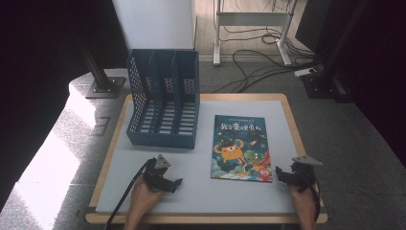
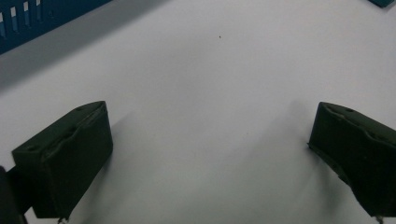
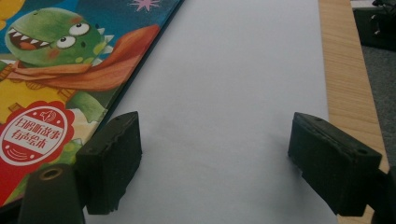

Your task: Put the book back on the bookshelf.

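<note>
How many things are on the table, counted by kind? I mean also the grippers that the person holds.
Blue file organizer: 1
Children's picture book: 1
Handheld grippers, both open with nothing between the jaws: 2, the left gripper and the right gripper
Total: 4

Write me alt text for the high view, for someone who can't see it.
A colourful picture book lies flat on a pale table, right of an upright blue file rack. Near the front edge a person's hands hold the left gripper and the right gripper, both with jaws open and holding nothing.
</note>
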Available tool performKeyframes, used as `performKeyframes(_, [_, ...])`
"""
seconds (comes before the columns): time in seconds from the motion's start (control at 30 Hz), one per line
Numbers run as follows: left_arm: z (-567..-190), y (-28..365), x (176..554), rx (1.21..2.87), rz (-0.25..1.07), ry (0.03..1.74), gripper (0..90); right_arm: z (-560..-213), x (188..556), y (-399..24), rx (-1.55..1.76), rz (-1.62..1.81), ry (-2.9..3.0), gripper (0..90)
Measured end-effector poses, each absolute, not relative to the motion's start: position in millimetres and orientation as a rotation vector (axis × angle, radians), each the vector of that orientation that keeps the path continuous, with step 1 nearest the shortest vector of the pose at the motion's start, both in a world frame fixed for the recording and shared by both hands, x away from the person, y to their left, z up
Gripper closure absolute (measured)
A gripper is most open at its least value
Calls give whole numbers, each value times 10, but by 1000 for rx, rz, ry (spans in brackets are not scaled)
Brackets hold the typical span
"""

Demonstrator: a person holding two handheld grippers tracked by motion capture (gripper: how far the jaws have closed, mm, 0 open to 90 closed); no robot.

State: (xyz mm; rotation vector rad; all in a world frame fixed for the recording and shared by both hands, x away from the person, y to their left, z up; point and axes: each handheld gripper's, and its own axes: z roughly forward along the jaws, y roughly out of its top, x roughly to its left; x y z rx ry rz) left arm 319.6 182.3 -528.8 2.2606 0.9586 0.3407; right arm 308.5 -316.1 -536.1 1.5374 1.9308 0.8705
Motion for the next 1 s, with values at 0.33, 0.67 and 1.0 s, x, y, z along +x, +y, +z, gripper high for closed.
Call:
performKeyframes(0.33, [-5232, 1701, 3256, 2280, 251, 905, 0, -5359, 3110, -3181, 1549, 902, 1974, 93])
performKeyframes(0.67, [-5119, 1346, 3328, 2293, 244, 797, 0, -5335, 3095, -3159, 1520, 904, 2034, 0])
performKeyframes(1.0, [-5081, 751, 3513, 2383, 203, 672, 0, -5236, 3139, -3004, 1433, 977, 2091, 0])
